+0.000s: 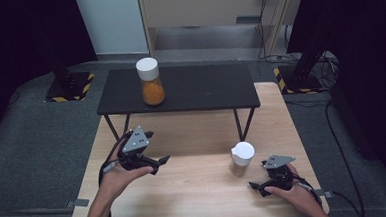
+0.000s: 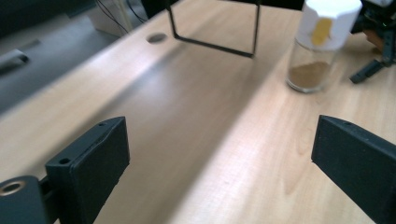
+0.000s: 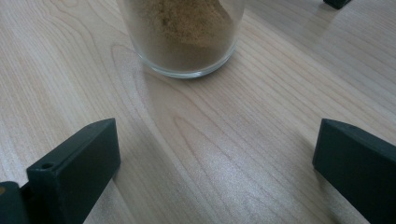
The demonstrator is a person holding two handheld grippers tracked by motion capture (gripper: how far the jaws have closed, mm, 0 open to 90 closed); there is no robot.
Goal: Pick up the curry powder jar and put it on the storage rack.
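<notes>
Two grippers, both spread, nothing held.

High view: right gripper (image 1: pixel 261 187) at lower right of frame, just beside the white-capped jar of brown powder (image 1: pixel 241 159) on the wooden table (image 1: pixel 195 188); left gripper (image 1: pixel 156 163) left of centre, well apart. Second jar, orange contents (image 1: pixel 151 82), on the black shelf (image 1: pixel 220 89), upper centre.

Left gripper view: brown jar (image 2: pixel 321 46) upper right, far off.

Right gripper view: jar base (image 3: pixel 184 35) top centre, ahead of the jaws, untouched. Step judged: approach. Next: advance, straddle glass, close. Path unobstructed
</notes>
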